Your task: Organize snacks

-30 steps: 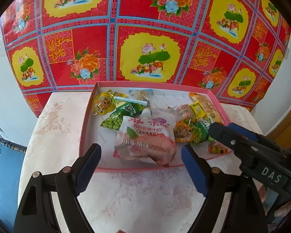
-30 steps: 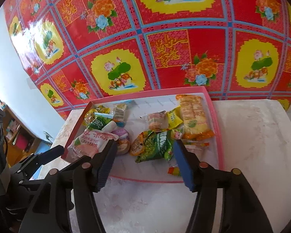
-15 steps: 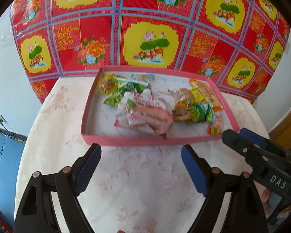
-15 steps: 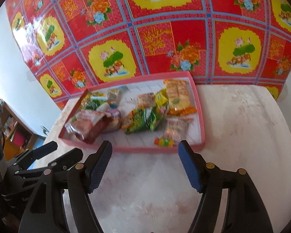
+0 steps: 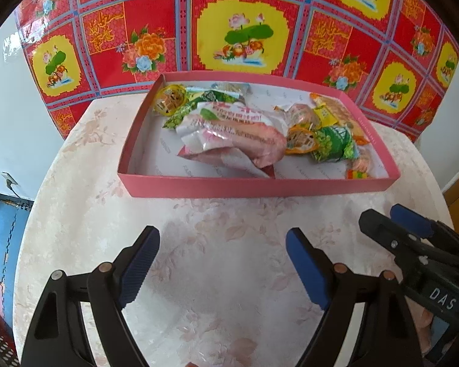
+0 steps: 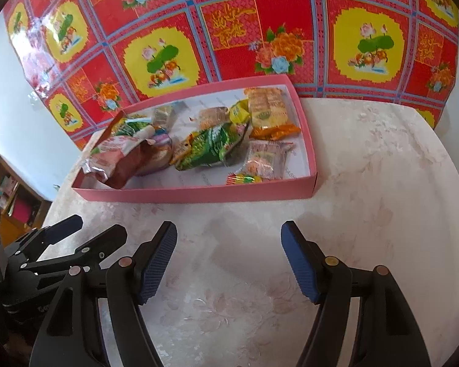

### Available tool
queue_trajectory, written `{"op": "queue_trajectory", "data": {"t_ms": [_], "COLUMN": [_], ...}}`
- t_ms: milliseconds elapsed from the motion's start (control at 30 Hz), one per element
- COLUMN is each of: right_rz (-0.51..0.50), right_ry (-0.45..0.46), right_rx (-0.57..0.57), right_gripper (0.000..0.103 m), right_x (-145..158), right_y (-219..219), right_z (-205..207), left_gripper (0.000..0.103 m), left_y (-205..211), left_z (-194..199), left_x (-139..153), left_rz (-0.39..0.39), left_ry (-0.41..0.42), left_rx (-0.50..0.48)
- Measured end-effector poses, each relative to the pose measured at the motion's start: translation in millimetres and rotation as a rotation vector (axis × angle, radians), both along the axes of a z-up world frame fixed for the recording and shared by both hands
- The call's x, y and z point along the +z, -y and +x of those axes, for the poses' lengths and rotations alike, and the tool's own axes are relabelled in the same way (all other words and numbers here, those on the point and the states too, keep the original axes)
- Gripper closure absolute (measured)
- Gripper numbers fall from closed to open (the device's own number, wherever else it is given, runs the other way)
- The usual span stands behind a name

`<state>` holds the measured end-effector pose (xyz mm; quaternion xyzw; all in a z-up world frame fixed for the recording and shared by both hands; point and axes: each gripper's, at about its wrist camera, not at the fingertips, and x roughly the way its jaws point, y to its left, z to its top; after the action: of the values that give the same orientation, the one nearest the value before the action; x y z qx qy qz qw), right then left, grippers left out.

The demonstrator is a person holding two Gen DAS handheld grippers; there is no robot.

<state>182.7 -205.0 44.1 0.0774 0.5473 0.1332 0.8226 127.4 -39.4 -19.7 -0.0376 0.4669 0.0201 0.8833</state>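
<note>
You have drawn both grippers back from the pink tray (image 5: 260, 188), which sits at the far side of the table (image 5: 76, 214), against the red patterned cloth (image 5: 248, 30). The left gripper (image 5: 222, 263) stands wide apart and empty. The right gripper (image 6: 228, 260) has just been opening and holds nothing. The snacks (image 5: 235, 134) all lie inside, so sorting looks finished. The tray's long axis runs left to right.

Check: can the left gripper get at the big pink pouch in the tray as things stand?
Probably yes. The left gripper is open and empty over bare table, the pouch lies on top nearest it, and only the tray's low front wall stands between.
</note>
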Motion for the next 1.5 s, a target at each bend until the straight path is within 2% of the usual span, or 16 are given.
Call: {"op": "queue_trajectory", "data": {"t_ms": [700, 1500], "right_rz": [-0.118, -0.127], "right_ry": [0.056, 0.054], "right_rx": [-0.024, -0.022], "right_gripper": [0.031, 0.031], "right_x": [-16, -17], "right_y": [-8, -9], "right_z": [5, 5], "left_gripper": [0.015, 0.015], "left_y": [6, 4], "left_z": [10, 10], "left_x": [-11, -13], "left_rz": [0.062, 0.063], "left_ry": [0.041, 0.041], "left_rx": [0.055, 0.059]}}
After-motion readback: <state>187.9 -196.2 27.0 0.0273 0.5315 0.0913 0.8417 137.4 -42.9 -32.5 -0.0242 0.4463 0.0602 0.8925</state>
